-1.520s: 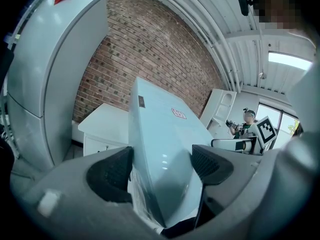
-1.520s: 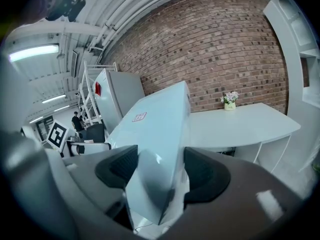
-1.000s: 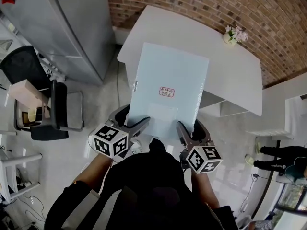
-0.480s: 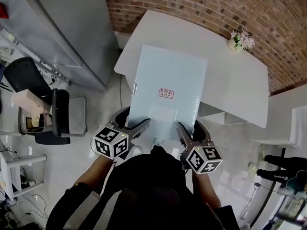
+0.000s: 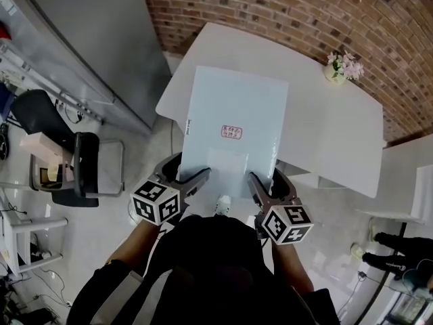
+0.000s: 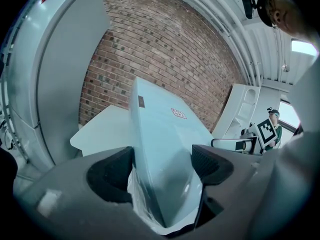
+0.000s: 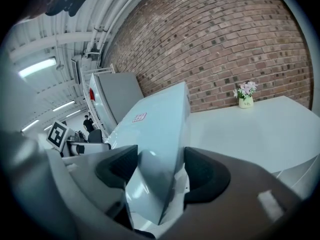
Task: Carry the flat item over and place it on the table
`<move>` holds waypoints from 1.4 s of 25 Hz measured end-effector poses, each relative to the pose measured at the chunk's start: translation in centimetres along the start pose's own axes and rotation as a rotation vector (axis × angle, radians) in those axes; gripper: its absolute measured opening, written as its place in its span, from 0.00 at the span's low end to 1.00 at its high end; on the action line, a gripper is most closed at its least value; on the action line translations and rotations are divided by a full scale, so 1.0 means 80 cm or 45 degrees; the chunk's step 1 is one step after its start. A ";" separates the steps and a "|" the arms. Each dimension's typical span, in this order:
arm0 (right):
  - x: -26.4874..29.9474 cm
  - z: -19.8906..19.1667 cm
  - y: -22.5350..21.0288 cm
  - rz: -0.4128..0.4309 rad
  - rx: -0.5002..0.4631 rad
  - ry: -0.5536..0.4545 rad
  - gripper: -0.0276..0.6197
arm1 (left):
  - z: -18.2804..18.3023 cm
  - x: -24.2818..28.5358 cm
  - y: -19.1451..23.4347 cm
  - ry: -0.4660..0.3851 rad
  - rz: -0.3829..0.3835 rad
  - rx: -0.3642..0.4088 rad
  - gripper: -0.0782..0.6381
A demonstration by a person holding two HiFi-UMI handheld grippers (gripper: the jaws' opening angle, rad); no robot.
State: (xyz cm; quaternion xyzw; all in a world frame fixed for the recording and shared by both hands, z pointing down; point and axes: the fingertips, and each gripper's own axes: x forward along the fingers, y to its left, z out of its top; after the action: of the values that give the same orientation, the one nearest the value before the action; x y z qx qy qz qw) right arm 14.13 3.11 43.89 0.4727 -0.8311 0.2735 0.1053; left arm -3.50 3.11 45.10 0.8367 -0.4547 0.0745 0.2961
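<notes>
A large flat pale-blue panel (image 5: 233,124) wrapped in clear film, with a small red label, hangs level above the near part of the white table (image 5: 338,131). My left gripper (image 5: 191,179) is shut on its near left edge, and my right gripper (image 5: 260,184) is shut on its near right edge. In the left gripper view the panel (image 6: 160,149) runs edge-on between the dark pads. The right gripper view shows the panel (image 7: 155,144) pinched the same way, with the table (image 7: 250,129) stretching beyond it.
A small vase of flowers (image 5: 338,66) stands at the table's far right, against the brick wall (image 5: 325,12). A grey cabinet (image 5: 88,39) rises at the left, with a black chair (image 5: 78,164) below it. A white shelf unit (image 5: 406,181) stands at the right.
I have stepped closer to the table. The panel, still held by both grippers, now reaches farther over the tabletop, and the vase has slid rightward in view.
</notes>
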 end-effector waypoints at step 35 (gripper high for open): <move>0.166 0.051 -0.074 -0.121 0.120 0.116 0.50 | 0.064 0.150 0.122 0.149 -0.067 -0.065 0.65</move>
State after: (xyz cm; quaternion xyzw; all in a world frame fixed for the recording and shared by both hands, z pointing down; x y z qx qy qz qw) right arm 12.39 -11.19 48.32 0.5030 -0.7883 0.3284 0.1334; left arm -5.17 -12.43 49.82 0.8348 -0.4161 0.1038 0.3452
